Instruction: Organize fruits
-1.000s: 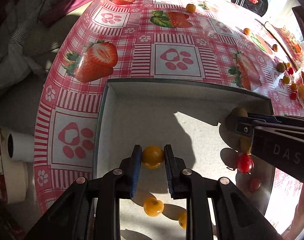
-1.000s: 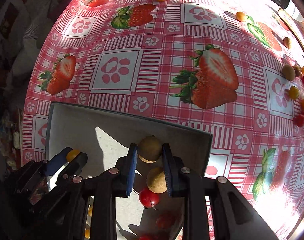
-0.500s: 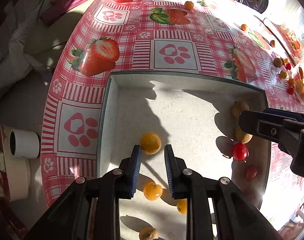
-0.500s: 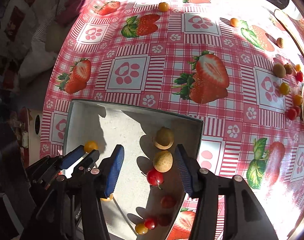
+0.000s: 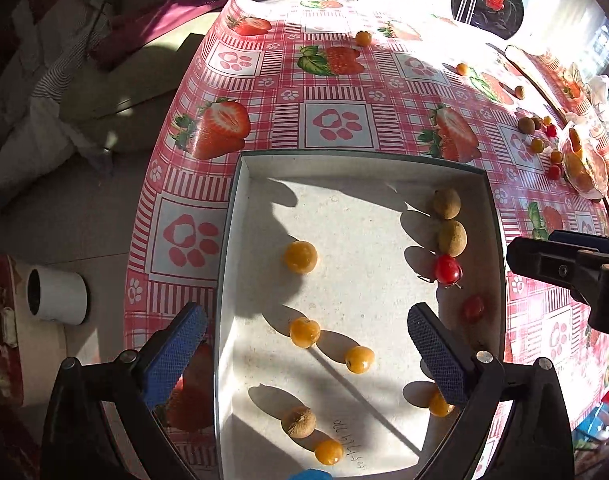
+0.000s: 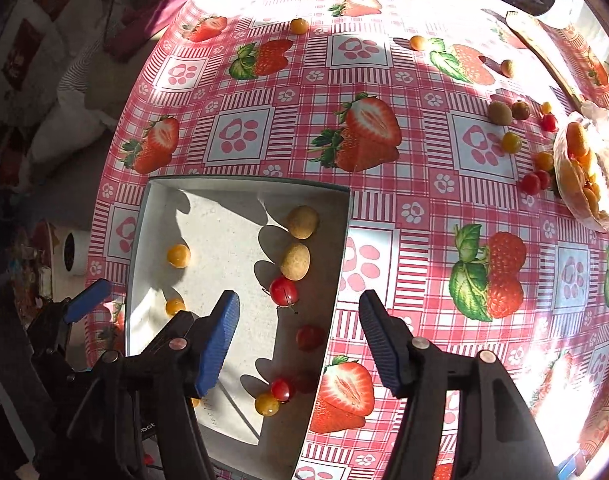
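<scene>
- The left tongs [image 5: 306, 344], black arms with blue textured pads, are hanging above the shallow white rectangular tray [image 5: 356, 164], their jaws opening wide with nothing pinched between them.
- The right tongs [image 6: 300, 340] are also opening, pads apart and gripping nothing; they are hovering over the tray's right wall [image 6: 342, 264], one pad above the tray floor and the other above the red-and-white checked tablecloth with strawberry and paw prints [image 6: 384, 208] covering the desk.
- A round yellow-orange fruit [image 5: 300, 256] is lying free on the tray floor on the left side, well ahead of the left pads.
- Two more orange fruits [image 5: 304, 332] [image 5: 359, 359] are sitting nearer the left tongs, just beside one another, and another is showing at the tray's near edge [image 5: 328, 451] beside a brown wrinkled fruit [image 5: 299, 422].
- Two tan oval fruits [image 5: 447, 203] [image 5: 452, 238] are resting along the tray's right wall, one just behind the other.
- A shiny red cherry tomato with a stem [image 5: 448, 269] is lying right below the nearer tan fruit, apparently touching it; a second red tomato [image 5: 473, 308] is sitting in shadow against the wall.
- In the right wrist view, more red and yellow small fruits [image 6: 280, 389] are clustering at the tray's near right corner.
- Loose fruits [image 6: 500, 113] are lying scattered on the cloth far to the right, near a clear plastic bag holding orange fruit [image 6: 584, 176].
- A white cylindrical container [image 5: 56, 297] is standing on the floor beside the desk.
</scene>
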Demonstrator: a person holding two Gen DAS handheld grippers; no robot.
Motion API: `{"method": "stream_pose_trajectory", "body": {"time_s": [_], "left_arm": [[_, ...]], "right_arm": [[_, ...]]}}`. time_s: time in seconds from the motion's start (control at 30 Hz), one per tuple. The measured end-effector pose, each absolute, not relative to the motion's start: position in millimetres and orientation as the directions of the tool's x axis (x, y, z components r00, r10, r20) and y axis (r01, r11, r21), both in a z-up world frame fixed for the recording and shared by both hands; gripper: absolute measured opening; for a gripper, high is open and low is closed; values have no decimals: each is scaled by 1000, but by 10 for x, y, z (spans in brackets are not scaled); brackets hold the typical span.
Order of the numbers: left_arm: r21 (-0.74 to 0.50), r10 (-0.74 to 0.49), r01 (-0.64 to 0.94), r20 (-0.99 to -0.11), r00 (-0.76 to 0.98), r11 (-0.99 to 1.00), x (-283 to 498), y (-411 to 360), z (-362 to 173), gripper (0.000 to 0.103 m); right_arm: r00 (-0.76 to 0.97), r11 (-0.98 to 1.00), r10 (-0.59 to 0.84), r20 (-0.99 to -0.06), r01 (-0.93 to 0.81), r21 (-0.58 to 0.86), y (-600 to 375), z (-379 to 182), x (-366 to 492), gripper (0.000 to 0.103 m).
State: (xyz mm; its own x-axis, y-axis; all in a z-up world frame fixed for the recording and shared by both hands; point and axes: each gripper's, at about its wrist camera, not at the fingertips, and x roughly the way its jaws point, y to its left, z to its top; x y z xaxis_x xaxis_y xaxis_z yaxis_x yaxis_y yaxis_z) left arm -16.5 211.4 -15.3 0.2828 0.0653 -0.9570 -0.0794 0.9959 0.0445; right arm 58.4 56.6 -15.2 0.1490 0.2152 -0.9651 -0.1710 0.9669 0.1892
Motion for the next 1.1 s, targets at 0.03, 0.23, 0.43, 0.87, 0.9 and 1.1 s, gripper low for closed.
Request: {"method": "stream_pose_trajectory", "body": {"time_s": [0.03, 0.23, 0.43, 0.87, 0.9, 1.1], "left_arm": [[40, 63, -86, -956, 287, 996, -183, 2136, -131, 101], [75, 103, -114, -959, 264, 991, -417, 2183, 28, 101], [70, 88, -88, -972, 217, 994, -624, 2137, 78, 101], [102, 102, -11, -976, 191, 995, -932, 2070, 175, 101], [105, 105, -8, -976, 190, 994, -945, 2071, 182, 101], [109, 107, 0, -977, 186, 994, -991, 2052, 200, 101]], "right_arm": [[151, 968, 207, -967, -174, 180, 549, -133, 552, 72], [142, 972, 173, -975, -188, 145, 544, -77, 333, 81], [119, 972, 155, -981, -195, 130, 612, -68, 106, 86], [156, 970, 70, -985, -243, 30, 735, 102, -152, 92], [156, 969, 66, -986, -246, 26, 741, 108, -165, 92], [154, 967, 53, -987, -256, 12, 756, 113, -236, 92]]}}
